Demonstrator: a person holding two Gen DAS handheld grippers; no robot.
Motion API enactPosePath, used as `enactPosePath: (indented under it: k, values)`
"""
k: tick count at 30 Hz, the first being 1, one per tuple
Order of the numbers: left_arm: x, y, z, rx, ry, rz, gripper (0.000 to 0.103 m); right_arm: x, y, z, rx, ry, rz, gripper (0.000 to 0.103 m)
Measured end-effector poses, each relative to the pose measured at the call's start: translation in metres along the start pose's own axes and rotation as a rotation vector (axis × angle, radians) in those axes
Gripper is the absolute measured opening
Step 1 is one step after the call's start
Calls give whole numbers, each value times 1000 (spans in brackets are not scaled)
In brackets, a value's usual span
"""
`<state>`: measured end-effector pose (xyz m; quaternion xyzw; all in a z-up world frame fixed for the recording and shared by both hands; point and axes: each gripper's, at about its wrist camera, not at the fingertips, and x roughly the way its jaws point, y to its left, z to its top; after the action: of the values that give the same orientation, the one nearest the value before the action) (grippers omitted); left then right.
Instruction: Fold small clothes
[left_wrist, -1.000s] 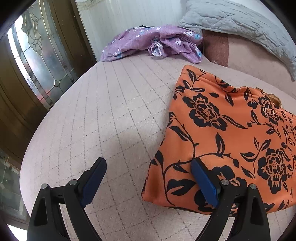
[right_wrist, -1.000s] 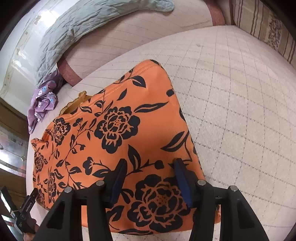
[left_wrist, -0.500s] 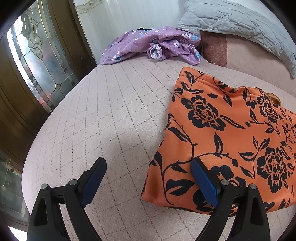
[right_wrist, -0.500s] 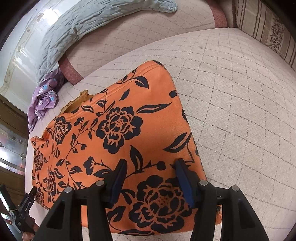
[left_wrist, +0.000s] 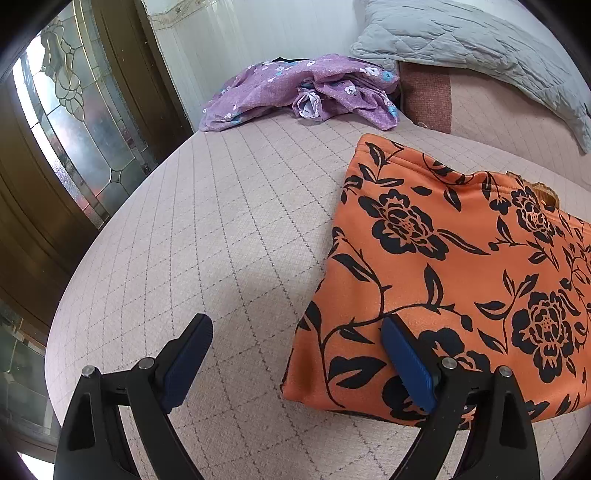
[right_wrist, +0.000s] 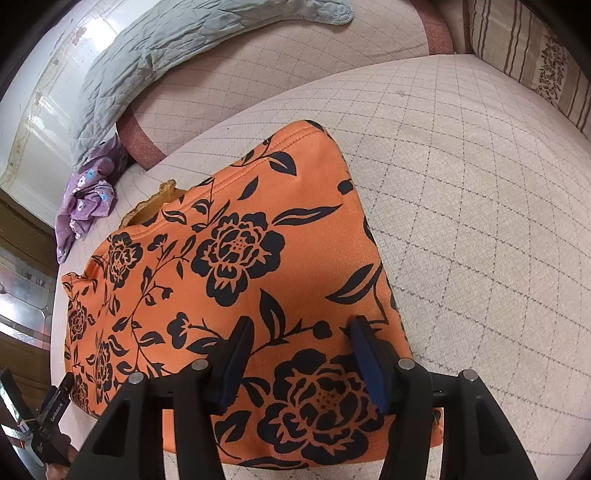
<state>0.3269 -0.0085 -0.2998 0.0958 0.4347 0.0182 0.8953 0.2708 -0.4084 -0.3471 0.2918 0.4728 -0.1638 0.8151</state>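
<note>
An orange garment with black flowers lies folded flat on the quilted bed. My left gripper hovers open and wide over its near left corner. Its left finger is over bare bed and its right finger is over the cloth. In the right wrist view the same orange garment fills the middle. My right gripper stands partly open above its near right part, the pads not pinching any cloth. The left gripper's body shows at the lower left there.
A crumpled purple flowered garment lies at the far edge of the bed. A grey quilted blanket drapes over the backrest. A striped cushion sits far right. A glazed wooden door stands left of the bed.
</note>
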Motion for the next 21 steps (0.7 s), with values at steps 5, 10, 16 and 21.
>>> enactPosePath:
  k: [5, 10, 16, 21]
  values:
    - [0, -1, 0, 2, -3, -1, 93, 0, 0, 0, -1, 0, 0, 59]
    - [-1, -2, 0, 6, -5, 1, 93, 0, 0, 0, -1, 0, 0, 59]
    - [-1, -3, 0, 7, -7, 1, 93, 1, 1, -1, -1, 1, 0, 59]
    - [-2, -5, 0, 12, -11, 2, 93, 1, 1, 0, 0, 1, 1, 59]
